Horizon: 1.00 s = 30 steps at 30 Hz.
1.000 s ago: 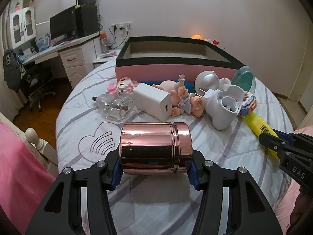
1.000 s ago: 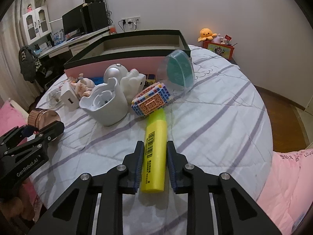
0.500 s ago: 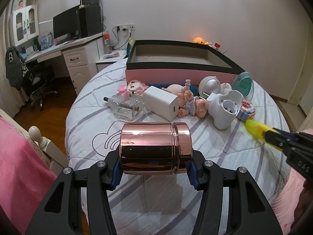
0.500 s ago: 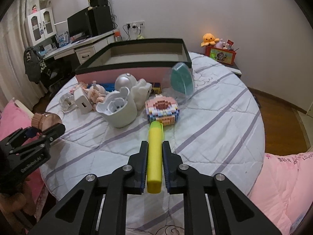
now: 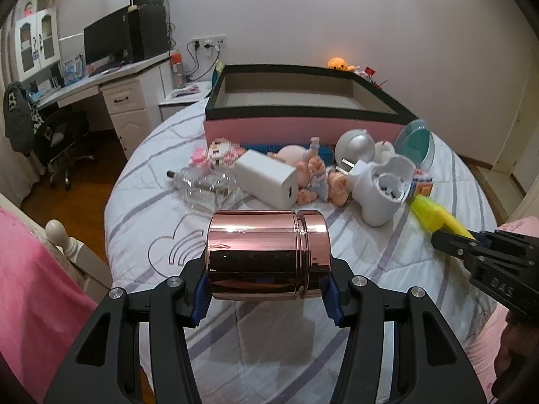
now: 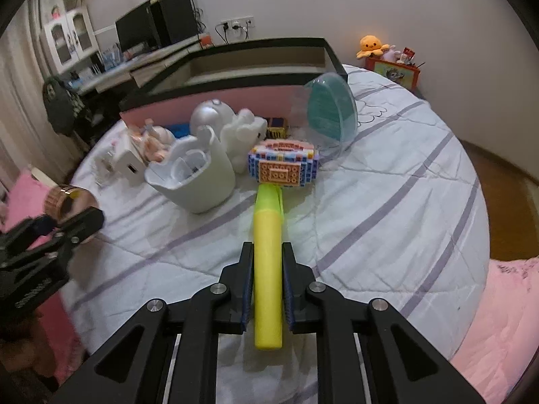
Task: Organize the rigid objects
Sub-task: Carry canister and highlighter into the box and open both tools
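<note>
Left wrist view: left gripper (image 5: 267,298) clamps the copper canister (image 5: 267,256), right gripper (image 6: 267,288) pinches the yellow marker (image 6: 267,262), both now lifted higher off the bed (image 6: 387,181), ready for the box (image 5: 303,114).

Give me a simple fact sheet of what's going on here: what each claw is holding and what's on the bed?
left gripper: shut on the rose-gold canister, held sideways above the bed
right gripper: shut on the yellow highlighter, tip pointing at the toy pile
bed: round, white quilt with purple stripes
storage box: pink wall, black rim, open, looks empty from here
still on the bed: white charger, glass bottle, doll, white cup, brick block, teal-lidded dish
</note>
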Each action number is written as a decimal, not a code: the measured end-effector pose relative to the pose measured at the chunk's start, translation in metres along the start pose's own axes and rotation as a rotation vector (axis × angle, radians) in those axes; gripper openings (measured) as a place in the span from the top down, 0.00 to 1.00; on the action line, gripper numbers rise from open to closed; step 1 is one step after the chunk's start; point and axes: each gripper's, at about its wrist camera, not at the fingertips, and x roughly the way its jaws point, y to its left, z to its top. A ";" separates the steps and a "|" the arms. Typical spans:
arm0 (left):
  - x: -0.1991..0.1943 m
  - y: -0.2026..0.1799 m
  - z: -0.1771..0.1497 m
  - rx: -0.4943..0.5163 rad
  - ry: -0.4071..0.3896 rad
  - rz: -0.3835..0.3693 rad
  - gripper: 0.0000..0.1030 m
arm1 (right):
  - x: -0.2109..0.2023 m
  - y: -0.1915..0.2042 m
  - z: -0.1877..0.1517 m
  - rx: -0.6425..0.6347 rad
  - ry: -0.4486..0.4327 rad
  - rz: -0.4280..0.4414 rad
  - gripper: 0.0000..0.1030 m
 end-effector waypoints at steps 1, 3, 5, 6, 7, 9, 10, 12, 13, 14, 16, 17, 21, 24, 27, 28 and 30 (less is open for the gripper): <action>-0.003 -0.001 0.004 0.004 -0.004 -0.002 0.47 | -0.005 0.000 0.001 0.001 -0.005 0.010 0.86; -0.007 -0.001 0.010 0.012 -0.013 0.001 0.47 | -0.017 -0.001 0.004 0.016 -0.020 0.046 0.86; -0.012 -0.001 0.018 0.015 -0.019 0.001 0.47 | -0.027 -0.002 0.010 0.018 -0.038 0.063 0.86; -0.012 -0.001 0.022 0.017 -0.023 0.003 0.47 | -0.035 -0.001 0.015 0.021 -0.053 0.079 0.86; -0.013 -0.001 0.027 0.019 -0.027 0.007 0.47 | -0.039 0.000 0.019 0.019 -0.063 0.085 0.86; -0.014 0.001 0.040 0.017 -0.035 0.010 0.47 | -0.049 0.003 0.033 0.011 -0.099 0.098 0.86; -0.014 0.001 0.046 0.018 -0.040 0.013 0.47 | -0.052 0.005 0.038 0.006 -0.112 0.101 0.86; -0.013 0.002 0.057 0.020 -0.051 0.019 0.47 | -0.056 0.008 0.055 -0.010 -0.141 0.104 0.86; -0.012 0.002 0.064 0.020 -0.057 0.021 0.47 | -0.055 0.009 0.065 -0.020 -0.156 0.106 0.86; -0.010 0.003 0.073 0.022 -0.066 0.025 0.47 | -0.054 0.011 0.074 -0.027 -0.165 0.105 0.86; -0.004 0.003 0.092 0.022 -0.084 0.035 0.47 | -0.047 0.013 0.095 -0.040 -0.179 0.102 0.86; -0.002 0.004 0.099 0.021 -0.089 0.038 0.47 | -0.042 0.013 0.103 -0.043 -0.182 0.099 0.86; 0.019 0.004 0.135 0.011 -0.107 0.047 0.47 | -0.013 0.008 0.144 -0.053 -0.183 0.071 0.86; 0.041 0.002 0.160 0.000 -0.108 0.046 0.47 | 0.010 -0.002 0.164 -0.047 -0.171 0.056 0.86; 0.064 0.001 0.178 -0.011 -0.099 0.045 0.47 | 0.032 -0.010 0.177 -0.032 -0.147 0.050 0.86; 0.070 0.000 0.182 -0.013 -0.096 0.047 0.47 | 0.039 -0.012 0.180 -0.031 -0.139 0.047 0.86; 0.084 -0.001 0.190 -0.017 -0.083 0.047 0.47 | 0.049 -0.014 0.184 -0.028 -0.123 0.051 0.86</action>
